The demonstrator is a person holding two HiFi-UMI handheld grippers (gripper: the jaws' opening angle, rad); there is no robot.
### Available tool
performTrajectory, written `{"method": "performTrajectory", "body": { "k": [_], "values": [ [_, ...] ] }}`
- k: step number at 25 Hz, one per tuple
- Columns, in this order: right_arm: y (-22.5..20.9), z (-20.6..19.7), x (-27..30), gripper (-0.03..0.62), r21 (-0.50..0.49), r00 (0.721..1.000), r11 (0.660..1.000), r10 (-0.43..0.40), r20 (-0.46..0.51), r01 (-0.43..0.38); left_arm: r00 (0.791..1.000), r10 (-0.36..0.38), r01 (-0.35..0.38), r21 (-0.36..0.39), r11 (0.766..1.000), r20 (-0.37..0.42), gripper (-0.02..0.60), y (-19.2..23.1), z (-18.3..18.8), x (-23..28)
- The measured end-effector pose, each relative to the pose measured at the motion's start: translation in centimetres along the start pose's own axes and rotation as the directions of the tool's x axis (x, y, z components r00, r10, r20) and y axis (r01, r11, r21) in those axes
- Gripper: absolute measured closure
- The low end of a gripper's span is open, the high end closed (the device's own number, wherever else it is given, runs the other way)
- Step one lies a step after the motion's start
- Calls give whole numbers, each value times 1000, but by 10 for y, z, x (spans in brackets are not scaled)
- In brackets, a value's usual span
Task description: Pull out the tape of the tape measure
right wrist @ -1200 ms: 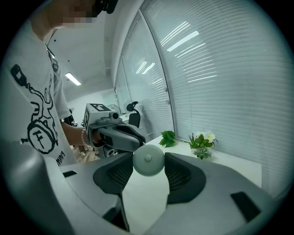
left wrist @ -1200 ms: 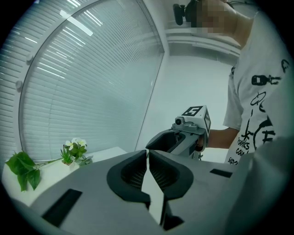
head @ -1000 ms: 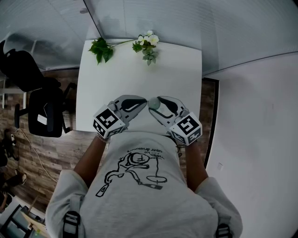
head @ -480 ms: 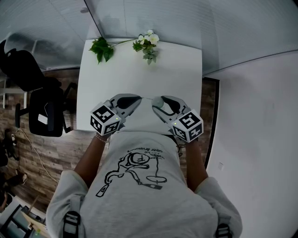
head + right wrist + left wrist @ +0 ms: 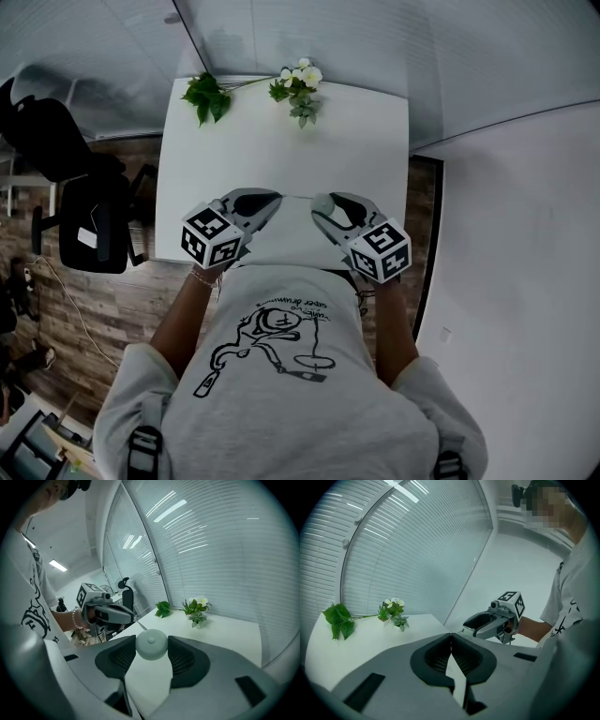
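White table (image 5: 281, 150) up against slatted blinds (image 5: 300, 37); wood floor (image 5: 112, 300) and office chair (image 5: 89, 220) off to the left. Flowers (image 5: 298, 89) and leaf sprig (image 5: 204, 97) at the far edge. Hands low over the near edge, tips facing each other, near. Right gripper (image 5: 317, 202) clamped wide on the round grey tape measure (image 5: 151, 644). Left gripper (image 5: 277, 199) pinched tight on the tape (image 5: 140, 626) end, with a short thin run across the gap.

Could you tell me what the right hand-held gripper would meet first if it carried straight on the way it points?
Probably the bare white tabletop just beyond the round tape measure in its jaws. The left hand-held gripper sits left of that line, though depth is unclear.
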State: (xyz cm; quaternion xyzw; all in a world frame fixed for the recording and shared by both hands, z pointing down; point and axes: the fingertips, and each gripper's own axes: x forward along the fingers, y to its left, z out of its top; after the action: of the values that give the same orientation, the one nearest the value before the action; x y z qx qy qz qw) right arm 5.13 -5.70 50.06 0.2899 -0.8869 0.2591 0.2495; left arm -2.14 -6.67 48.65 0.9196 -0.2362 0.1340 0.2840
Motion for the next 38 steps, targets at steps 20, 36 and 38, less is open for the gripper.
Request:
{"method": "performTrajectory", "body": {
  "k": [20,36,38],
  "values": [
    [-30,-25,-6,372,40,994,996,-71,-88,75,993,83,-91,-93,991,-82,560,31,-15,-12],
    [-59,-36,-18,372,74,983,986,-143,-115,152,987,134,-144,-125,982,-89,560,55,-17,-19],
    [-61,-37,-18,372,76,982,985,-147,-117,157,986,139,-150,-126,981,-91,560,57,-17,-20]
  ]
}}
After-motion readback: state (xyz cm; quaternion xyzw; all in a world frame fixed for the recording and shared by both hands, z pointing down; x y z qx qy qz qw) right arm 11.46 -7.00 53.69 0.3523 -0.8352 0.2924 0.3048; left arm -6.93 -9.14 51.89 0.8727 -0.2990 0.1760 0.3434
